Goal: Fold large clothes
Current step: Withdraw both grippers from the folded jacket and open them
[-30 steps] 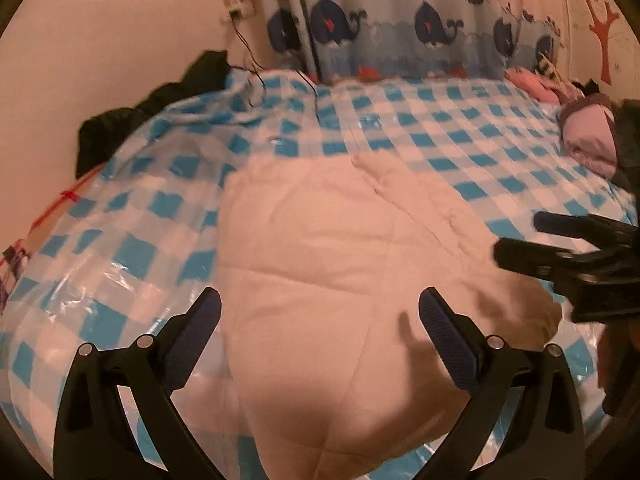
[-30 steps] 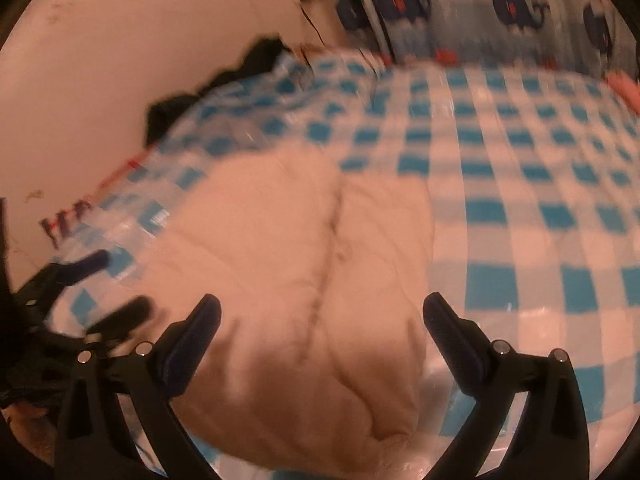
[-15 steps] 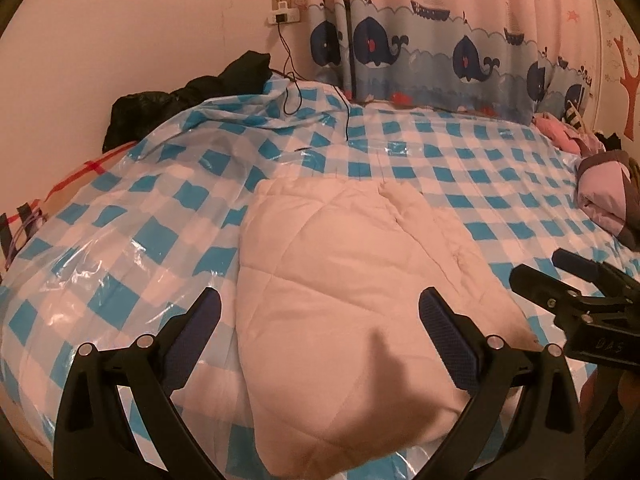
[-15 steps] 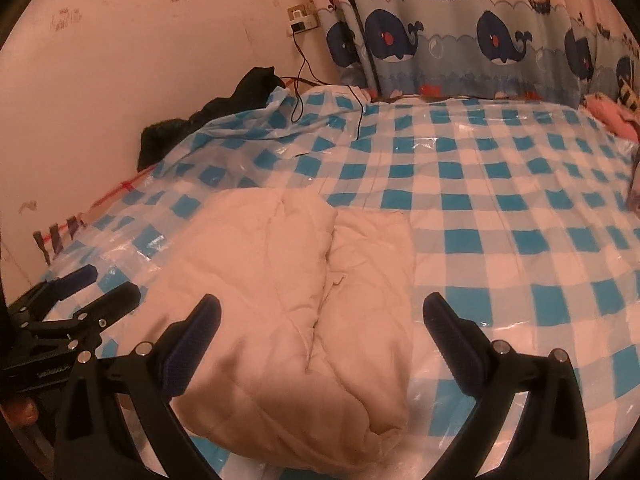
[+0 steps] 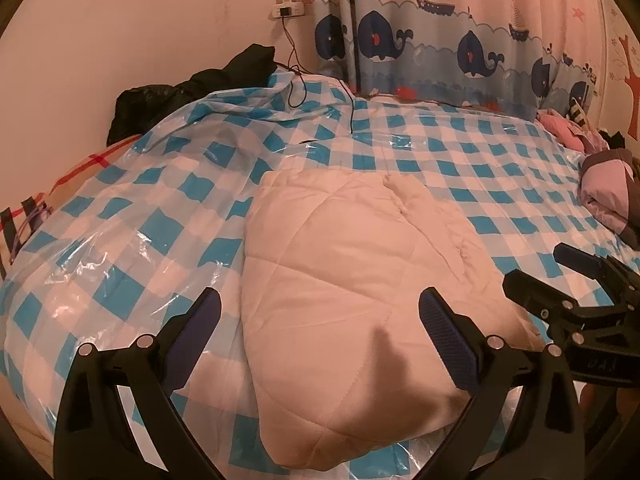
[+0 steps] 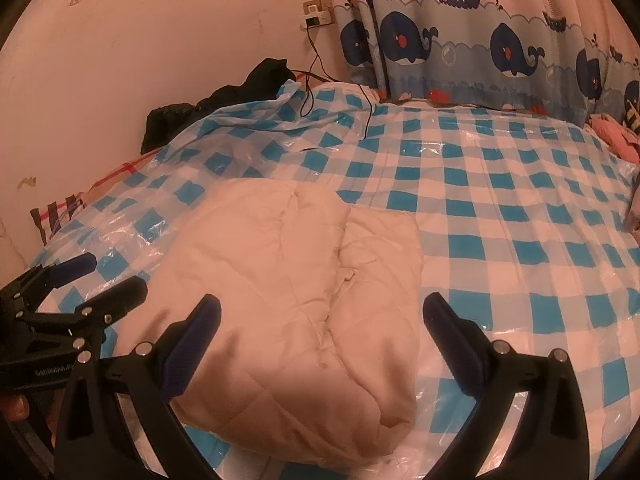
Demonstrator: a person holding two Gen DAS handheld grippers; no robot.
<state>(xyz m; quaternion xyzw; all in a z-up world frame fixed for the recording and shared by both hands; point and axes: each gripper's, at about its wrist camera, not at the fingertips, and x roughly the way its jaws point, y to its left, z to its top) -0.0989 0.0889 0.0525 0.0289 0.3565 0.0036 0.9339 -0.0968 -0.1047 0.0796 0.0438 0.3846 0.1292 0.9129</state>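
Observation:
A cream quilted garment (image 5: pixel 352 272) lies folded into a thick bundle on the blue-and-white checked plastic sheet (image 5: pixel 132 224) that covers the bed. My left gripper (image 5: pixel 320 320) hovers open above the bundle's near end, nothing between its fingers. The right gripper (image 5: pixel 560 268) shows at the right edge of that view, beside the bundle. In the right wrist view the same garment (image 6: pixel 296 280) fills the middle, with my right gripper (image 6: pixel 320 320) open over its near end and the left gripper (image 6: pixel 92 276) open at the left. Neither touches the cloth.
A black garment (image 5: pixel 192 92) is heaped at the bed's far left corner, under a wall socket (image 5: pixel 286 6) with a dangling cable. A whale-print curtain (image 5: pixel 460 48) hangs behind. Pink and lilac clothes (image 5: pixel 604 184) lie at the right edge of the bed.
Both grippers have pulled back and up from the garment, so more of the bed and wall shows. The bundle lies where it was, and both grippers stay open.

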